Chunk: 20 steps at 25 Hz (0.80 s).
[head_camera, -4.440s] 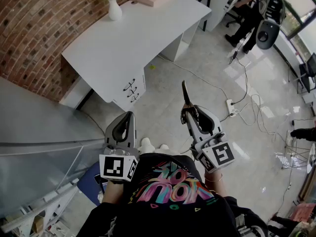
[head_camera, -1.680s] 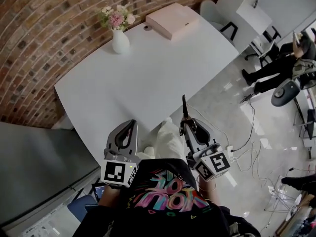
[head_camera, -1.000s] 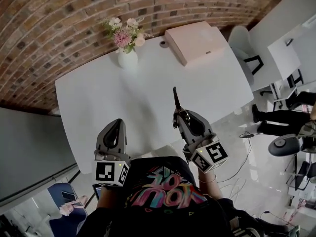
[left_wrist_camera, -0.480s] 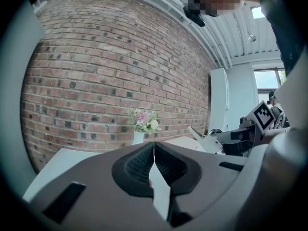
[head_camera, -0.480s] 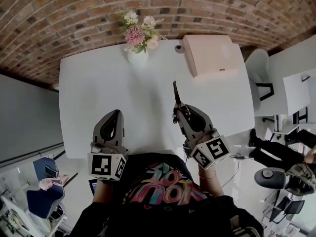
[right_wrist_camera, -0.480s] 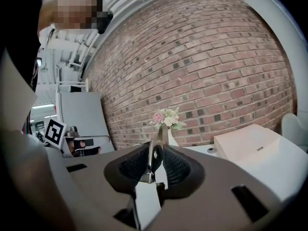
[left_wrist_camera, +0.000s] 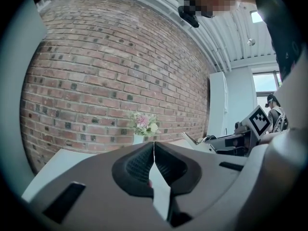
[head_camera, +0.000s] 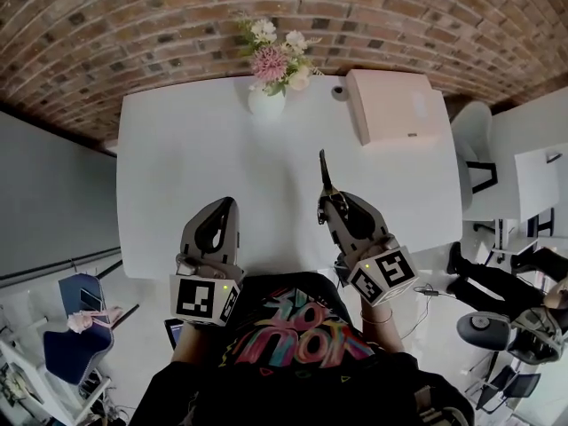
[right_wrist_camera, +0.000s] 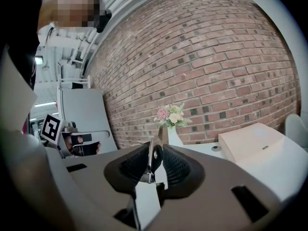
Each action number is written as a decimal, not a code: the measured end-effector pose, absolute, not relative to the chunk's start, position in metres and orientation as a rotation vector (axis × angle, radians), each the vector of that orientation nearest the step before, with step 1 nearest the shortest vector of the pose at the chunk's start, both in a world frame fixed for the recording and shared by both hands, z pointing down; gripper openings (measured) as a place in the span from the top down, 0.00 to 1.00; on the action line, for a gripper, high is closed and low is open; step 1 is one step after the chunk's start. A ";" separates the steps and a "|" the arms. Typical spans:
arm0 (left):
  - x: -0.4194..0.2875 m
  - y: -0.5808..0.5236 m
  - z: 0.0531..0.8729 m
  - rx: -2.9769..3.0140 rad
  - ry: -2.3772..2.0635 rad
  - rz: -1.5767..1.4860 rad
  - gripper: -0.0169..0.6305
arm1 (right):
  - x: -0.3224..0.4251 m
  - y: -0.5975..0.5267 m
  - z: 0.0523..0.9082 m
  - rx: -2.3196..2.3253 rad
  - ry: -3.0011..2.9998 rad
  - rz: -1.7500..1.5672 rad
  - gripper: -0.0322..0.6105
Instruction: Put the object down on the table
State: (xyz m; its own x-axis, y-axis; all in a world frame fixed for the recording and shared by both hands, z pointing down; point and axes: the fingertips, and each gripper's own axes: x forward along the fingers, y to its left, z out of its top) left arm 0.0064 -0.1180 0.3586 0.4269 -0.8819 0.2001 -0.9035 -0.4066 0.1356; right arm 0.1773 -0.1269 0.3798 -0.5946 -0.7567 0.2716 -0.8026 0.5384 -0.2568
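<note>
My right gripper (head_camera: 326, 202) is shut on a slim dark metal tool (head_camera: 323, 171) that sticks out past its tips, over the near part of the white table (head_camera: 177, 167). In the right gripper view the tool (right_wrist_camera: 154, 159) shows as a shiny strip pinched between the ribbed pads. My left gripper (head_camera: 227, 206) hangs at the table's near edge, shut with nothing in it; in its own view the left gripper (left_wrist_camera: 154, 146) has its tips meeting. Neither gripper touches the table.
A white vase of pink and white flowers (head_camera: 267, 98) stands at the table's far edge by the brick wall. A pale pink box (head_camera: 395, 105) lies at the far right corner, a small round fitting (head_camera: 337, 90) beside it. Chairs and a person's legs show at the right.
The table has drawn closer and squared up in the head view, and both grippers now stand over its near edge. The right gripper still holds the tool; the left stays shut.
</note>
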 end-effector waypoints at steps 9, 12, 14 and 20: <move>-0.011 -0.118 0.358 2.476 -1.544 0.109 0.94 | 0.158 -0.127 0.376 1.370 -2.628 0.513 0.78; -0.013 -0.119 0.361 2.472 -1.536 0.106 0.94 | 0.155 -0.129 0.375 1.376 -2.616 0.495 0.78; -0.013 -0.120 0.361 2.472 -1.534 0.106 0.94 | 0.155 -0.131 0.373 1.375 -2.618 0.490 0.78; -0.013 -0.120 0.366 2.460 -1.524 0.113 0.94 | 0.151 -0.131 0.380 1.335 -2.604 0.501 0.78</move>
State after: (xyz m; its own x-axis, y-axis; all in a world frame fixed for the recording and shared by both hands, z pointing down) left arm -0.0130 -0.1197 0.3662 0.4515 -0.8711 0.1933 -0.8901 -0.4245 0.1660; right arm 0.1507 -0.1315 0.3801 -0.5838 -0.7539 0.3013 -0.8119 0.5422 -0.2164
